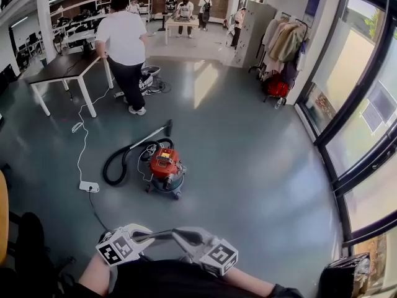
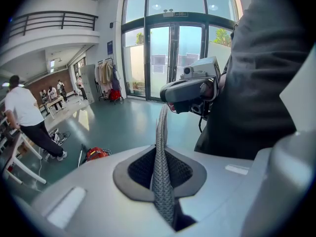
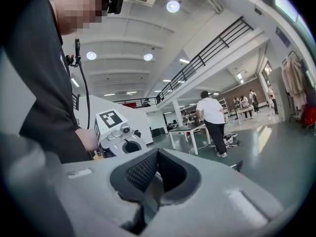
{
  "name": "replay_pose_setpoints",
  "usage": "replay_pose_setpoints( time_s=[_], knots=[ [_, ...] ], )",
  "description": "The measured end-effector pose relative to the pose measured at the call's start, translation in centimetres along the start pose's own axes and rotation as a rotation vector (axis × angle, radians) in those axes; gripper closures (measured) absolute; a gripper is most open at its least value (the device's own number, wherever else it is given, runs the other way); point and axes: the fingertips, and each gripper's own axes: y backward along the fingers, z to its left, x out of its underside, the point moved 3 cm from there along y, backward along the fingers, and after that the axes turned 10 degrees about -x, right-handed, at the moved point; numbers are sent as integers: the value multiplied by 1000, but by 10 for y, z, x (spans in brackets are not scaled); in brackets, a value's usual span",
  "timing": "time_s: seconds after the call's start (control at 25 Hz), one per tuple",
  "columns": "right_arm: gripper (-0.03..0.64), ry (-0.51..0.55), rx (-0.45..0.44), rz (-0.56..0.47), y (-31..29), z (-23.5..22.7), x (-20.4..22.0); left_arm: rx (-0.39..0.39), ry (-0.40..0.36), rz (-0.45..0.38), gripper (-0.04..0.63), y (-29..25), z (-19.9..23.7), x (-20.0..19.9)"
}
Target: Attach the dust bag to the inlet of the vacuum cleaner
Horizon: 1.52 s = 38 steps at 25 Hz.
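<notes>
Teal hall floor holds the red vacuum cleaner [image 1: 165, 166] well ahead, its hose [image 1: 118, 163] coiled beside it. The left gripper [image 2: 162, 113] and right gripper [image 1: 190, 236] sit at chest height, jaws together, empty. No dust bag is visible; finding it likely comes next

Distant vacuum cleaner [image 1: 165, 166] inlet indistinct (partly behind the left gripper [image 2: 162, 115])
</notes>
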Motion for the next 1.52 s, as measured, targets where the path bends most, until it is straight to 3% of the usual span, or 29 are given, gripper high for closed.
replay_pose_setpoints(
  time_s=[0.4,1.0,1.28,1.52],
  knots=[
    [624,14,61,41,-27,-28,-6,39,-13,-16,554,-6,44,13],
    [623,-47,212,81,-143,-93,-38,182,-160,-44,554,-9,175,43],
    [624,-62,273,115,-184,-110,-47,229,-173,-66,554,-6,215,65],
    [623,-74,270,123,-194,-125,-54,237,-154,-57,554,-11,227,70]
  ],
)
